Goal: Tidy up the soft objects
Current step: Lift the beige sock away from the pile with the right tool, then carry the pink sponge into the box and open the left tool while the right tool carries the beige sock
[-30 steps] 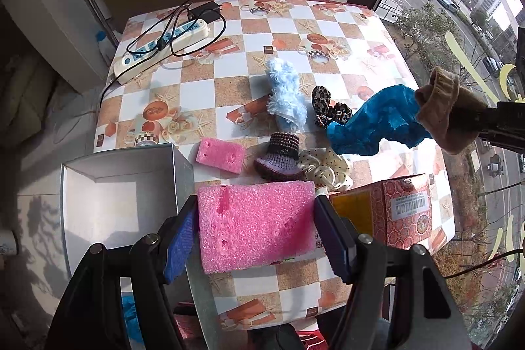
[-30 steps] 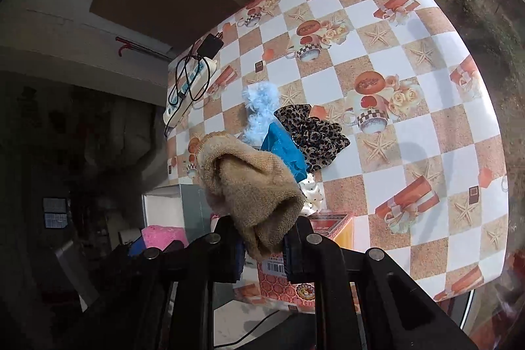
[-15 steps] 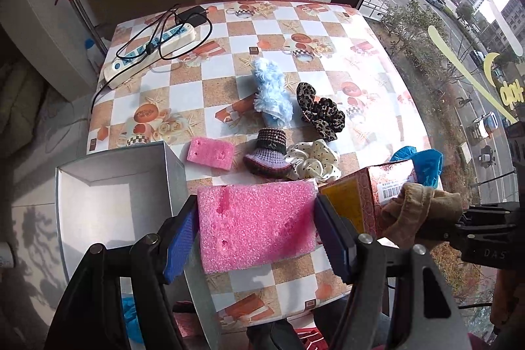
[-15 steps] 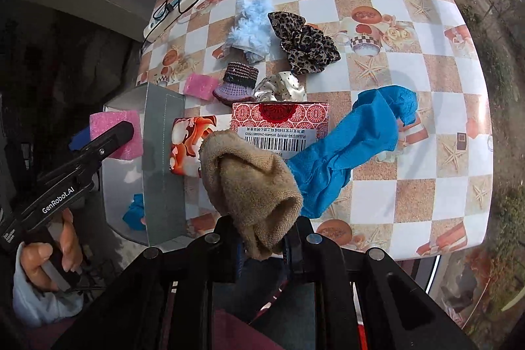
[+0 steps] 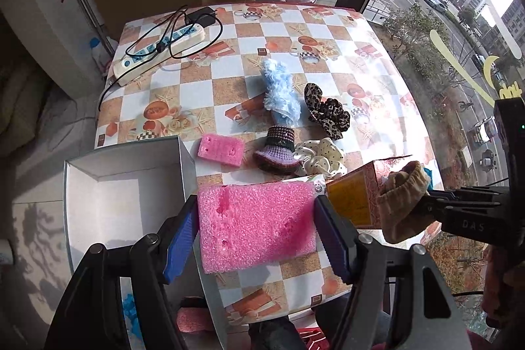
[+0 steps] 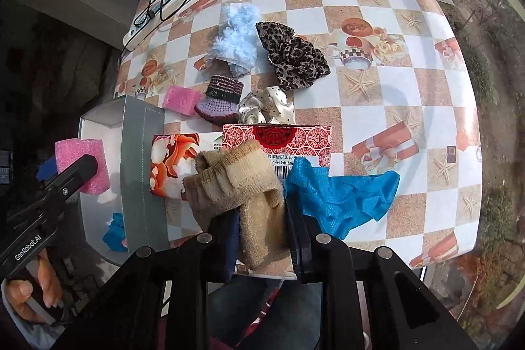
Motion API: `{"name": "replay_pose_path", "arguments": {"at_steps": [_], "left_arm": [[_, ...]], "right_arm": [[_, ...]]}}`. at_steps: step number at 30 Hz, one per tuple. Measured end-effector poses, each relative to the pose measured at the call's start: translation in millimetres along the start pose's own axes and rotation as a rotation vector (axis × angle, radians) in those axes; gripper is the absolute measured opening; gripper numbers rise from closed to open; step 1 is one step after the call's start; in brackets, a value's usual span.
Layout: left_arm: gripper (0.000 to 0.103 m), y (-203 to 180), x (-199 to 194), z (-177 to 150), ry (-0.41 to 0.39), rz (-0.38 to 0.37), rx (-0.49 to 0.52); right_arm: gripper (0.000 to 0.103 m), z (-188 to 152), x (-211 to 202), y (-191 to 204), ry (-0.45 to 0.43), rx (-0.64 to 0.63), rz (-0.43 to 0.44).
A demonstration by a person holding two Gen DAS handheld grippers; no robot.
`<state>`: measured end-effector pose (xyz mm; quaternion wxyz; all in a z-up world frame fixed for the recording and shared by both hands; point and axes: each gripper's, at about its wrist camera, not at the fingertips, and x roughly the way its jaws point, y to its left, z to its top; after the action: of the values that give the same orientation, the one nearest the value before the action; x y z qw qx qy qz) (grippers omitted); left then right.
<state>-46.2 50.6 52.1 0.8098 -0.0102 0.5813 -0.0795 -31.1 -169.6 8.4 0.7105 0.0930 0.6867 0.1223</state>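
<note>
**Left wrist view: pink foam clamped, tan sock in the other gripper**

Left gripper [image 5: 256, 225] is clamped on a large pink foam block [image 5: 256, 223], held over the table's near edge beside an open white box [image 5: 98, 205]. Right gripper [image 6: 262, 218] pinches a tan sock [image 6: 242, 186], its jaws starting to part, above a red tissue box [image 6: 295, 136] near that same edge. A blue cloth [image 6: 344, 195] lies just beside the tissue box. Mid-table rest a small pink foam piece [image 5: 221, 150], a knitted bootie [image 5: 277, 148] and scrunchies.
</note>
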Motion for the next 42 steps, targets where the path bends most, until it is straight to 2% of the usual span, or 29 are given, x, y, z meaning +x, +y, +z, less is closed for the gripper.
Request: {"name": "replay_pose_path", "arguments": {"at_steps": [1,4,13,18,19,21,22,23,25,28,30,32,33,34,35,37,40,41,42], "left_arm": [[0.073,1,0,0,-0.001,-0.001,-0.002],[0.073,3,-4,-1,-0.009,0.002,-0.004],[0.073,1,-7,-1,-0.021,-0.012,0.008],[0.073,1,-7,-2,-0.019,-0.019,0.012],[0.073,0,-7,-2,-0.016,-0.02,0.014],[0.073,0,-7,-3,-0.012,-0.021,0.02],[0.073,0,-7,-3,-0.012,-0.019,0.022],[0.073,1,-7,-4,-0.013,-0.019,0.023],[0.073,1,-6,-5,-0.005,-0.02,0.017],[0.073,2,-3,-5,0.008,-0.022,0.012],[0.073,1,-2,-5,0.009,-0.025,0.014],[0.073,-1,-1,-3,0.009,-0.024,0.02],[0.073,-2,-1,-2,0.009,-0.025,0.023],[0.073,-2,-1,-1,0.01,-0.026,0.024],[0.073,-3,0,0,0.011,-0.027,0.025],[0.073,-5,1,1,0.015,-0.027,0.03],[0.073,-8,2,1,0.021,-0.024,0.041],[0.073,-8,2,0,0.022,-0.024,0.043],[0.073,-8,1,-1,0.02,-0.021,0.047]], "right_arm": [[0.015,1,-3,-1,0.003,0.007,0.014],[0.015,5,-21,-2,-0.033,0.019,0.042],[0.015,12,-62,0,-0.123,0.02,0.037],[0.016,17,-60,5,-0.118,0.001,0.051],[0.018,19,-52,5,-0.083,-0.019,0.049],[0.037,21,-38,-1,-0.047,-0.011,0.004],[0.06,21,-35,-10,-0.048,0.024,-0.04],[0.068,20,-37,-19,-0.07,0.061,-0.062],[0.068,21,-44,-39,-0.102,0.124,-0.056],[0.068,23,-44,-65,-0.09,0.217,-0.075],[0.068,22,-45,-75,-0.08,0.259,-0.031],[0.068,20,-47,-64,-0.088,0.214,0.021],[0.068,20,-49,-52,-0.1,0.156,0.016],[0.069,19,-49,-36,-0.113,0.079,-0.01],[0.079,19,-48,-20,-0.118,0.003,-0.044],[0.09,16,-38,12,-0.128,-0.149,-0.139],[0.09,15,-15,35,-0.095,-0.254,-0.236],[0.084,16,-7,36,-0.076,-0.26,-0.243],[0.06,16,0,36,-0.053,-0.258,-0.249]]}}
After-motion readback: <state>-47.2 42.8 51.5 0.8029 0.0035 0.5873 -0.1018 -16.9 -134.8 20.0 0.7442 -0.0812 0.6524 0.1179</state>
